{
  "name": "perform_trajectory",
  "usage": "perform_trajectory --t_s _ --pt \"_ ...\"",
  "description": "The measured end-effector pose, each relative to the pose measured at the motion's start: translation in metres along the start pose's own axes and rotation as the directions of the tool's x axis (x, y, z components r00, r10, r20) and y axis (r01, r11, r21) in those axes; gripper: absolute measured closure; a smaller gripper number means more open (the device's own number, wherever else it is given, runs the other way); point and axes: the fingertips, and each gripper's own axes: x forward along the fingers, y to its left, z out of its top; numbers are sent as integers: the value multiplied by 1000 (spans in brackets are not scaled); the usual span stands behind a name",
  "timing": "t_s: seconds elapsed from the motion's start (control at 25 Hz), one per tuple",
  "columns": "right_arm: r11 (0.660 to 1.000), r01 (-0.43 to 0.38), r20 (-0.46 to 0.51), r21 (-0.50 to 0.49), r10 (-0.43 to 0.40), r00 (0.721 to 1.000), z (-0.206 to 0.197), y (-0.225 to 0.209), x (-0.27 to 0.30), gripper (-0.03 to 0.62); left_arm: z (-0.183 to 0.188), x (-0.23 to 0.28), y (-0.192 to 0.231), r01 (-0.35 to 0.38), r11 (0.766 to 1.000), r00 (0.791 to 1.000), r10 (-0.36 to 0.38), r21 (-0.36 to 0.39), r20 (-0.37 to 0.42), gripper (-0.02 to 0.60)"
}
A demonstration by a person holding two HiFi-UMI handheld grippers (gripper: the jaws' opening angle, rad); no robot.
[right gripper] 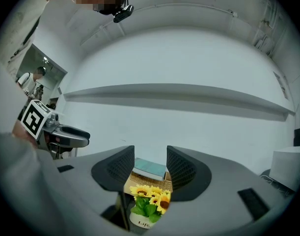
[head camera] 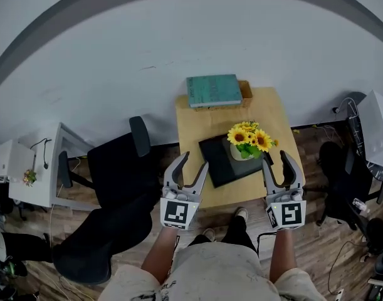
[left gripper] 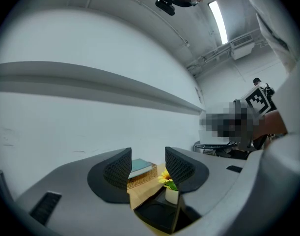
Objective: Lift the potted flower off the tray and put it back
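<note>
With the left gripper (head camera: 195, 162) and right gripper (head camera: 276, 158) both gaping empty just short of it, the potted sunflower (head camera: 249, 138) on the black tray (head camera: 219, 165) looks light and top-heavy, best gripped by its stiff white pot (head camera: 239, 153).

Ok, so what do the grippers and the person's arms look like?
The left gripper and right gripper match: pale grey bodies, two curved jaws with dark ribbed pads, and a cube of black-and-white square markers. Bare forearms; a pale speckled shirt.
</note>
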Motion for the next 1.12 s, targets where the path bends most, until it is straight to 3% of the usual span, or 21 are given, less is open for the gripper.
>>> perform_trajectory --t_s 0.44,0.64,1.12 --pt "995 -84 61 61 81 995 -13 -85 58 388 15 83 -19 -80 994 997 80 70 0 374" --pt "990 -125 78 68 120 990 -19 -122 83 388 24 117 -26 -135 989 990 136 59 -22 374" --pt "970 -212 98 115 202 974 -46 -170 120 388 29 163 -35 -226 969 972 231 100 -45 374"
